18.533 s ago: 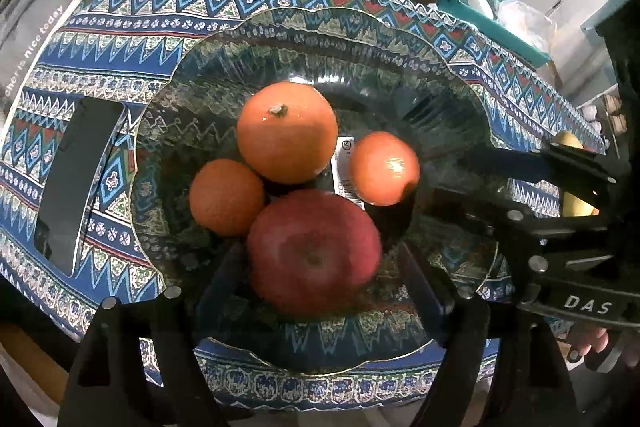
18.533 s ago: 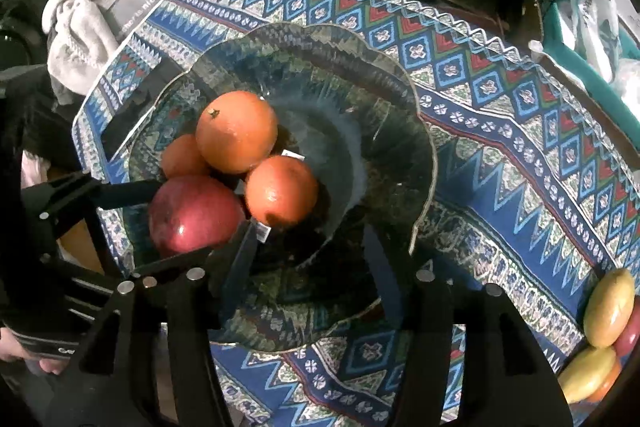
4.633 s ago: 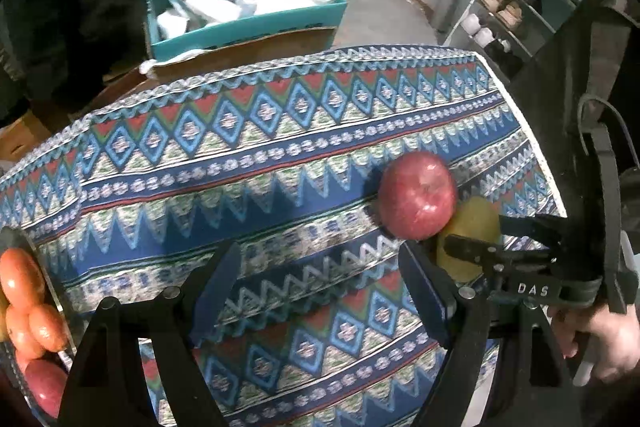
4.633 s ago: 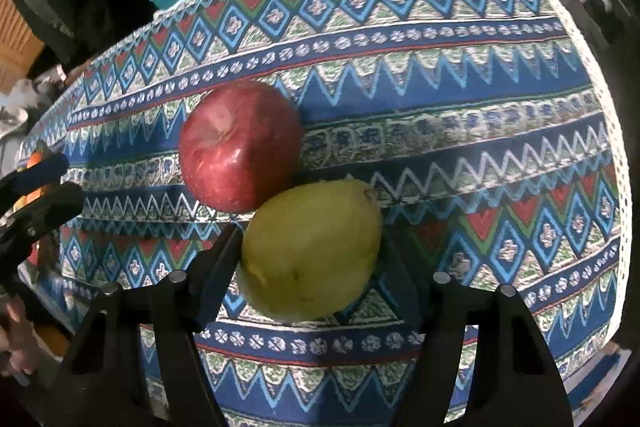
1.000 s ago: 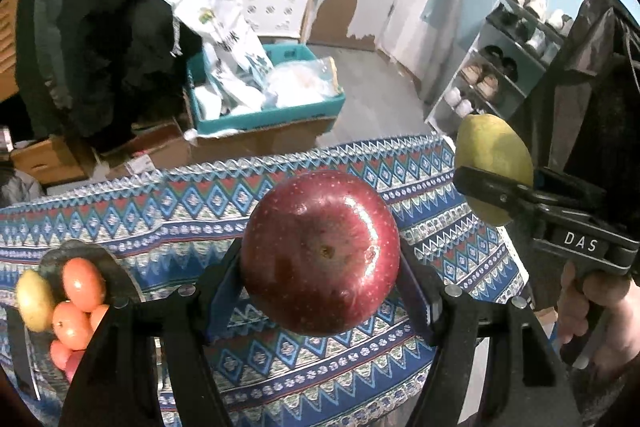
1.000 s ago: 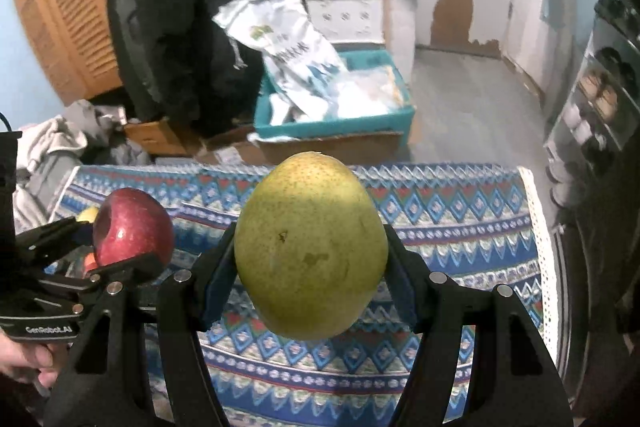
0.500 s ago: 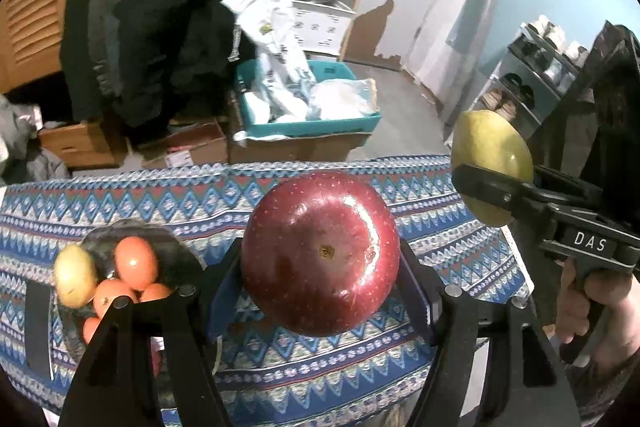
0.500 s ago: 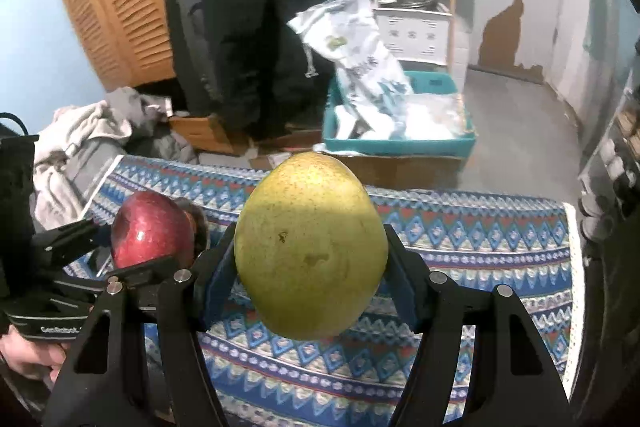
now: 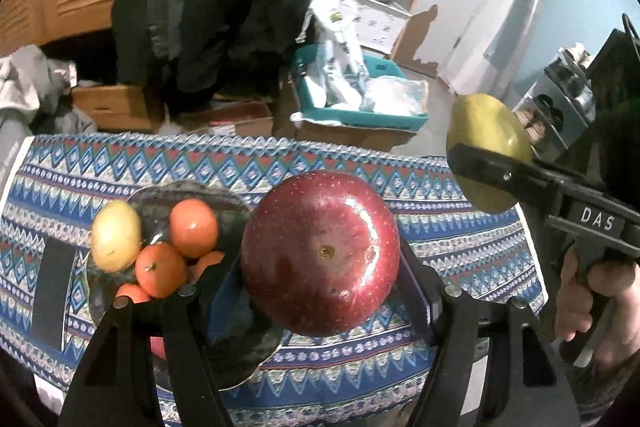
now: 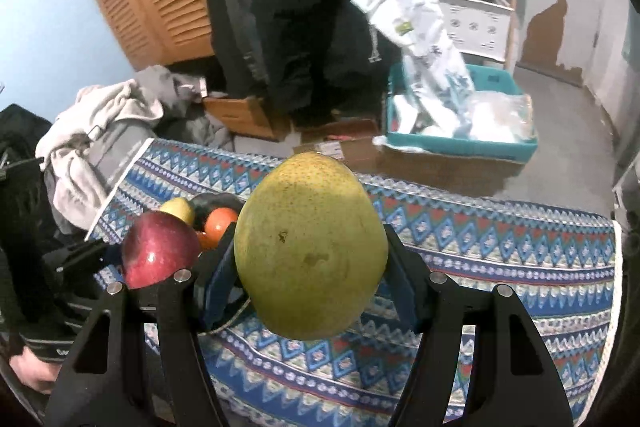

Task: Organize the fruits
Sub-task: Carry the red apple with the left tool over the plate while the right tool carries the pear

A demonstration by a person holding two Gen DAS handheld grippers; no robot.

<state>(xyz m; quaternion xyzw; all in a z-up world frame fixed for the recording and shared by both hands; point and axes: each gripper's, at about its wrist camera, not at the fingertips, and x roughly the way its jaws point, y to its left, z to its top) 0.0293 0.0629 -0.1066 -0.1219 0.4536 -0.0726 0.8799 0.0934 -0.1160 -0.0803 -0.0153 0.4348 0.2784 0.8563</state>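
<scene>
Phone, dark and flat, lies at the far left of my left wrist view on the patterned cloth that covers the counter. Just beside it sits the glass bowl, holding a yellow fruit on its left side and several oranges packed against it — a patch of red shows low in the bowl, but I cannot tell what it is.

To the right of the bowl, my left gripper fills the middle of that view. Its jaws are clamped on a red apple, which is held up in the air above the cloth, one blue pad pressing each side. Further right in the same view I see my right gripper from the side, its jaws closed around a green-yellow pear, also lifted clear of the counter, with my hand on the handle below.

In the right wrist view the order repeats: a heap of pale clothes at the far left, then the apple in the left gripper in front of the bowl, then the pear large and central between the right gripper's jaws. Behind the counter, to the right, a teal crate of plastic bags stands on the floor.
</scene>
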